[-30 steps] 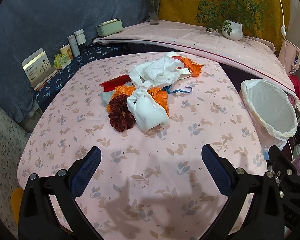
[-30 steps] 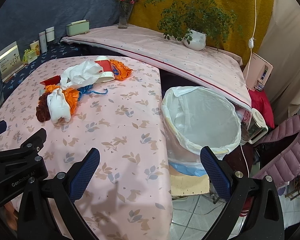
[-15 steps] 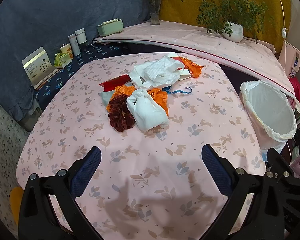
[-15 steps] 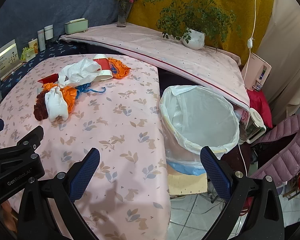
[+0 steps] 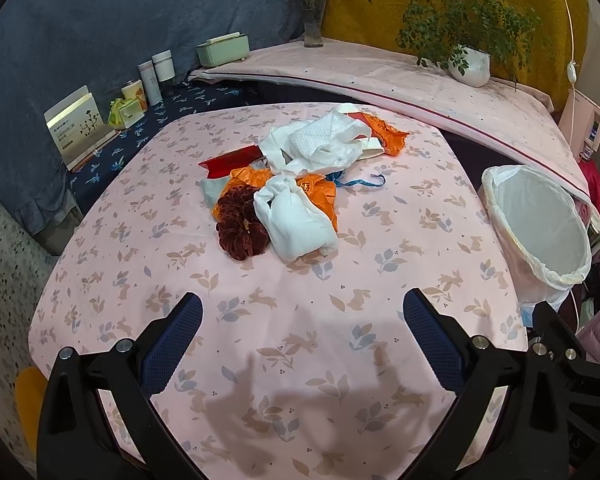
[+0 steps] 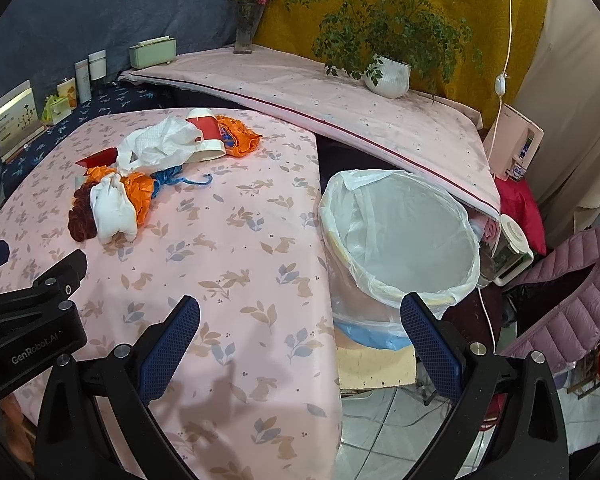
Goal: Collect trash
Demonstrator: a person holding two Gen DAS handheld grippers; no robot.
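Note:
A heap of trash lies mid-table on the pink leaf-print cloth [image 5: 300,360]: a white knotted bag [image 5: 300,220], a dark red scrunchy thing [image 5: 238,228], orange wrappers [image 5: 320,192], crumpled white paper [image 5: 324,144], a red card [image 5: 232,158], a blue string [image 5: 356,180] and a paper cup [image 6: 206,132]. The white-lined bin [image 6: 404,240] stands right of the table, also in the left wrist view [image 5: 540,224]. My left gripper [image 5: 302,336] is open and empty above the table's near part. My right gripper [image 6: 300,340] is open and empty over the table's right edge, near the bin.
A pink-covered shelf [image 5: 380,76] runs behind the table with a potted plant [image 5: 472,64], a flower vase [image 5: 314,28] and a green box [image 5: 222,50]. Small jars and a card stand [image 5: 80,128] sit at the left. A pink jacket [image 6: 572,288] lies right of the bin.
Both grippers have drawn back and up a little; the trash heap and bin sit slightly farther off. Nothing was taken hold of.

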